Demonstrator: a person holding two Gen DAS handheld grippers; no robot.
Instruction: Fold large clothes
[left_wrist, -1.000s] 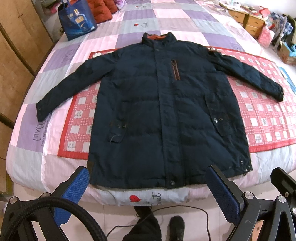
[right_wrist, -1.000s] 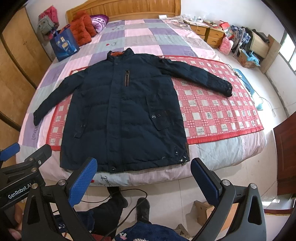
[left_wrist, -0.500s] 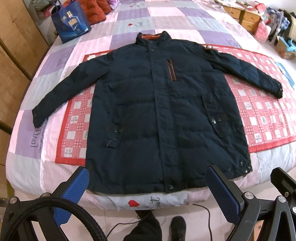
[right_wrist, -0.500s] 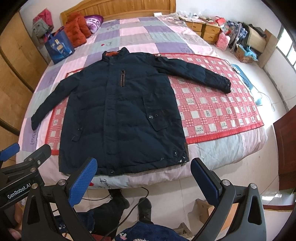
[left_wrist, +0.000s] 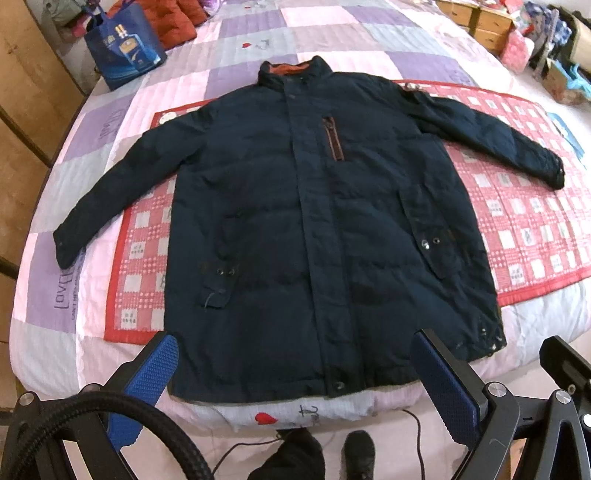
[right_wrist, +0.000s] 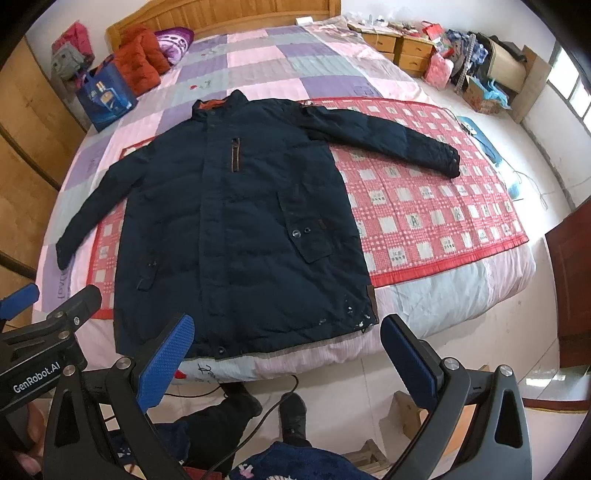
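A large dark navy padded jacket lies flat and face up on the bed, collar far, hem at the near edge, both sleeves spread outward. It also shows in the right wrist view. My left gripper is open and empty, held above the jacket's hem. My right gripper is open and empty, above the hem's right corner and the bed's near edge. The left gripper's body shows in the right wrist view at the lower left.
A red checked mat lies under the jacket on the patchwork quilt. A blue bag and red cushions sit at the far left. Wooden drawers and clutter stand at the far right. The person's feet and a cable are on the floor.
Both grippers have moved forward toward the bed, so the jacket looks nearer and lower in both views. Both stay open. The jacket has not moved.
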